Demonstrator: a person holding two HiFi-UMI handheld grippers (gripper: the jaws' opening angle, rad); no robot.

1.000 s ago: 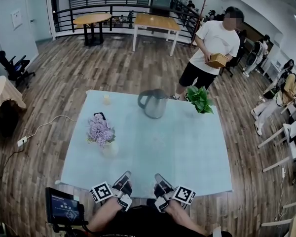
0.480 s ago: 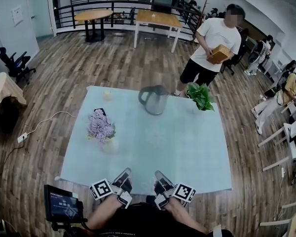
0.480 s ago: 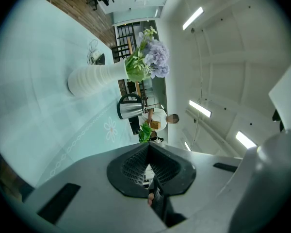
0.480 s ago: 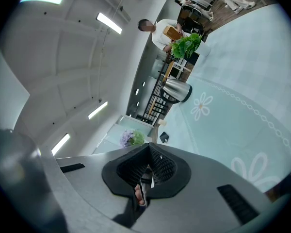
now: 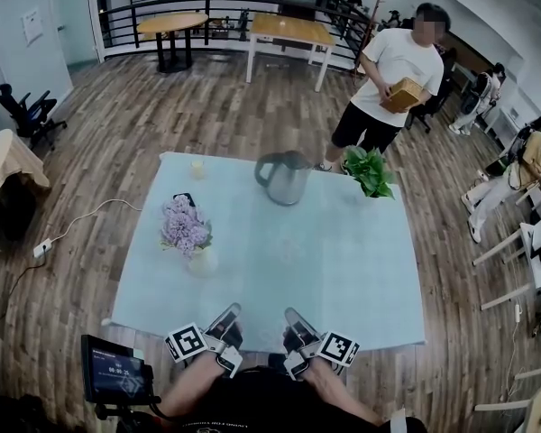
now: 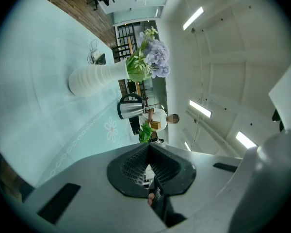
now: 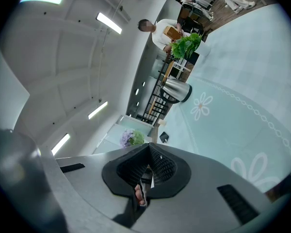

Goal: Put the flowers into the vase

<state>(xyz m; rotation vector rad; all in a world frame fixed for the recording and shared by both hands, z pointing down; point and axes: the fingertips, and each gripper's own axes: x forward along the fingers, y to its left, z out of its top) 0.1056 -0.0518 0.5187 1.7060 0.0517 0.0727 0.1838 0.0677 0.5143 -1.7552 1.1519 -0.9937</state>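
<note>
Purple flowers with green leaves stand in a white ribbed vase on the left half of the pale blue table. Both grippers rest at the table's near edge, pointing toward the far side. My left gripper is shut with nothing between its jaws, and so is my right gripper. In the left gripper view the vase and flowers lie ahead, well apart from the closed left gripper. The right gripper view shows the closed right gripper and the flowers far off to one side.
A steel kettle stands at the table's far middle and a green potted plant at its far right corner. A small pale cup and a black phone lie far left. A person holding a box stands beyond the table.
Neither gripper has moved and nothing on the table has shifted. Only the head view has tilted a little.
</note>
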